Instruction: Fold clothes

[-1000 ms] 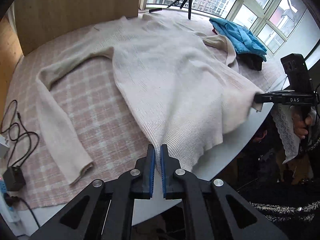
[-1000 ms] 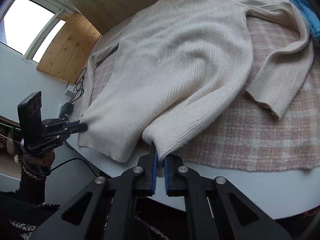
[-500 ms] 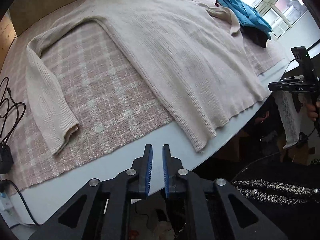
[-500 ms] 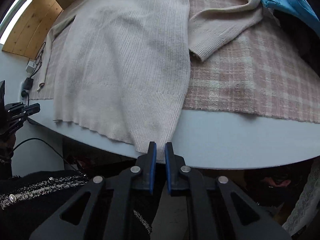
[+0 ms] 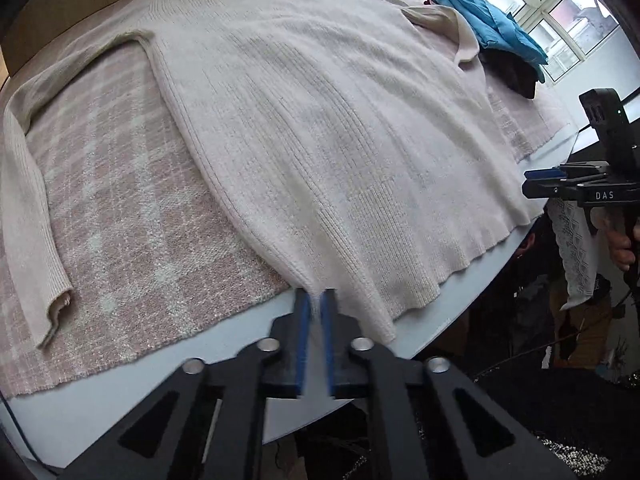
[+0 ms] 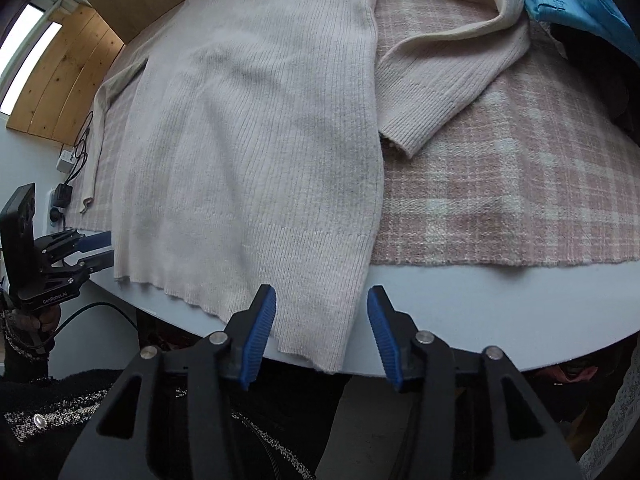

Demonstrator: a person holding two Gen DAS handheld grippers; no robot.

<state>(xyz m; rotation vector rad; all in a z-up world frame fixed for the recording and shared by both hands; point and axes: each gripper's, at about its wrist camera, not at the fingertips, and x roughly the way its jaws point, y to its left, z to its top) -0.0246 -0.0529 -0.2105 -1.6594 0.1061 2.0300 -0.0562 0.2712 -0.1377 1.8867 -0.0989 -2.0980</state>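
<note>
Cream ribbed knit, the sweater [image 5: 320, 128] lies flat and face-up on a pink plaid cloth [image 5: 120, 216] that covers a pale bench [image 6: 500, 300], its long axis running from the hem at the near edge toward the neck at 12 o'clock. The left tongs [image 5: 316, 308] are pinched together on the hem's corner, which rises from 12 o'clock straight into the blue pads. The right tongs [image 6: 322, 312] have just been opening; their jaws stand apart, astride the other hem corner without pressing it, the soft edge hanging slightly over the bench rim. One sleeve [image 5: 28, 200] trails down at 9 o'clock, the other [image 6: 440, 92] is bent at 1 o'clock beside a blue garment [image 6: 580, 4]. Judging by this, the right hand must close before the hem can lift.
</note>
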